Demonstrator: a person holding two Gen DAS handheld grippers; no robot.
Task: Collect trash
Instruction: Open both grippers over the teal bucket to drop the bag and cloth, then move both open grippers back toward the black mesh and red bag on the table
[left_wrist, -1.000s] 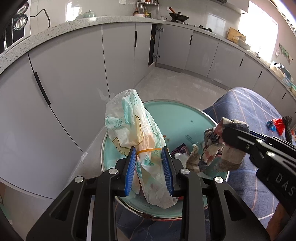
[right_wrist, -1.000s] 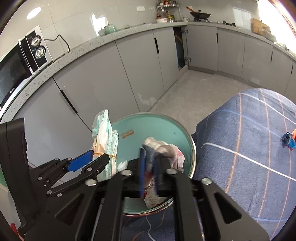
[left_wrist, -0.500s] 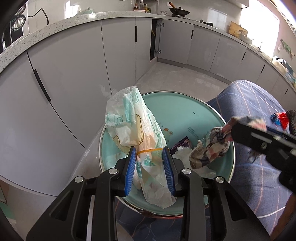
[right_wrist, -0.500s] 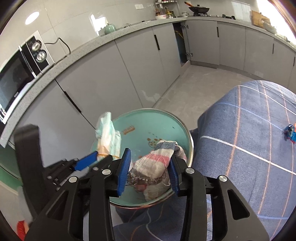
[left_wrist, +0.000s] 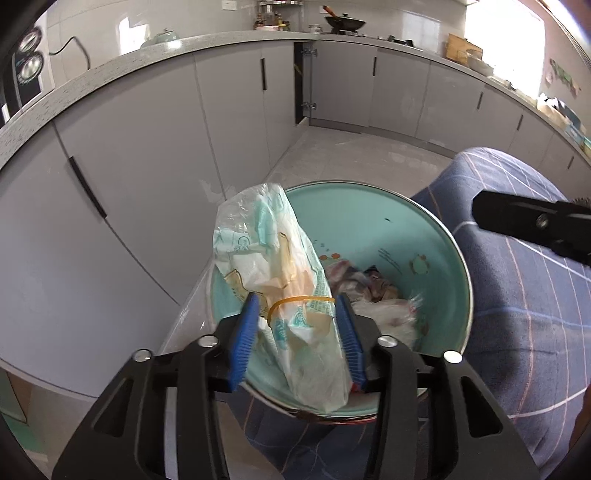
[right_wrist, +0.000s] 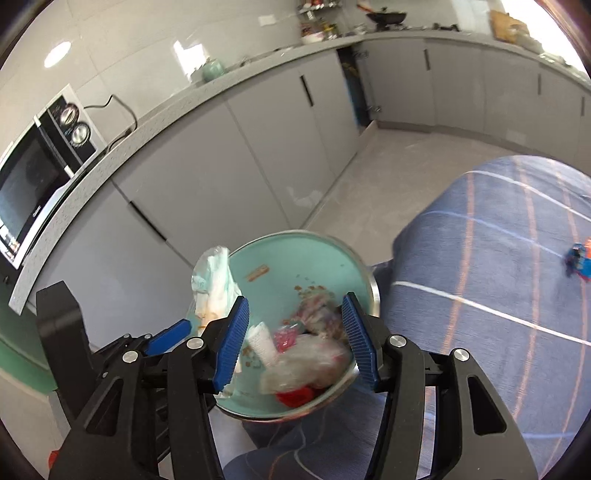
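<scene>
- The rolled plastic bag (left_wrist: 284, 291), bound by a yellow rubber band (left_wrist: 301, 301), stood upright between the blue pads of the left gripper (left_wrist: 297, 341), which was closed on its lower half; I judge it was held directly over the bin so that letting go would drop it inside.
- The teal bin (left_wrist: 373, 214) served as the landmark: the bag hung over its near-left rim, while crumpled wrappers and cloth scraps (left_wrist: 373, 295) already lay at its bottom.
- The right gripper (right_wrist: 295, 339) hovered above the bin's near side with its jaws spread wide and nothing between them, probably having no further load to deliver.
- Beyond the bin's right side lay the blue checked cloth (right_wrist: 498, 295), where a small red-and-blue scrap (right_wrist: 580, 258) sat well apart from the bin, seemingly uncollected.
- The bag's bottom end hid part of the bin's near rim, and the trash inside was blurred in the right wrist view, so single items were hard to name.
</scene>
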